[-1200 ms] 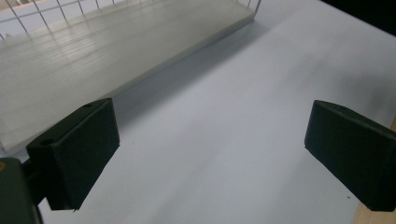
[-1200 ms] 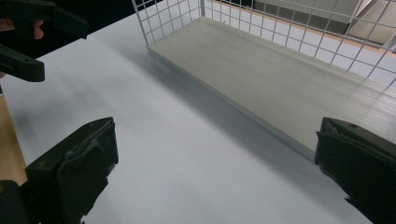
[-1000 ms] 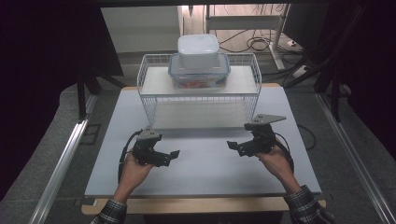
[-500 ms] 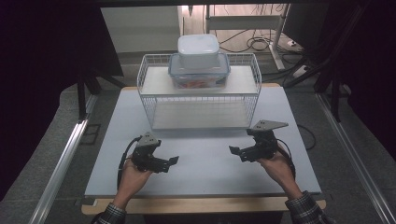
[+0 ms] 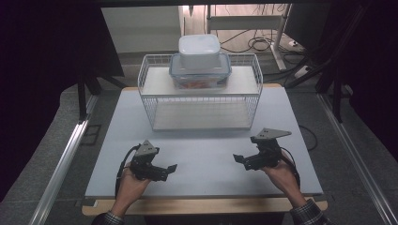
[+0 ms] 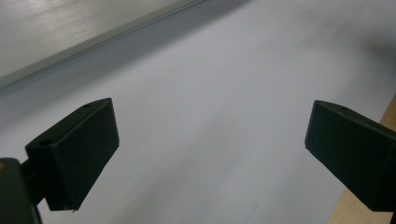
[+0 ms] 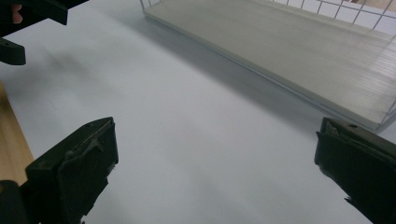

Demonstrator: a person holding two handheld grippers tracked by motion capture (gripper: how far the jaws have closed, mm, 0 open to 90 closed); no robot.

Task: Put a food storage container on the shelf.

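A white wire shelf rack (image 5: 202, 101) stands at the back of the pale table (image 5: 202, 150). On its top shelf sits a clear lidded container (image 5: 201, 75) with reddish contents, and a white lidded box (image 5: 199, 50) is stacked on it. My left gripper (image 5: 164, 169) rests low over the table's front left, open, nothing between its jaws (image 6: 210, 154). My right gripper (image 5: 244, 160) is held at the front right, open and empty (image 7: 215, 163). Both point inward toward each other.
The rack's lower shelf board (image 7: 289, 51) lies ahead of the right gripper. The table's wooden front edge (image 5: 202, 205) runs below the hands. Metal floor rails (image 5: 61, 164) flank the table, and cables (image 5: 256, 44) lie on the floor behind.
Both grippers have drawn back toward the table's front edge, the left one a little more than the right. Their jaws stay open.
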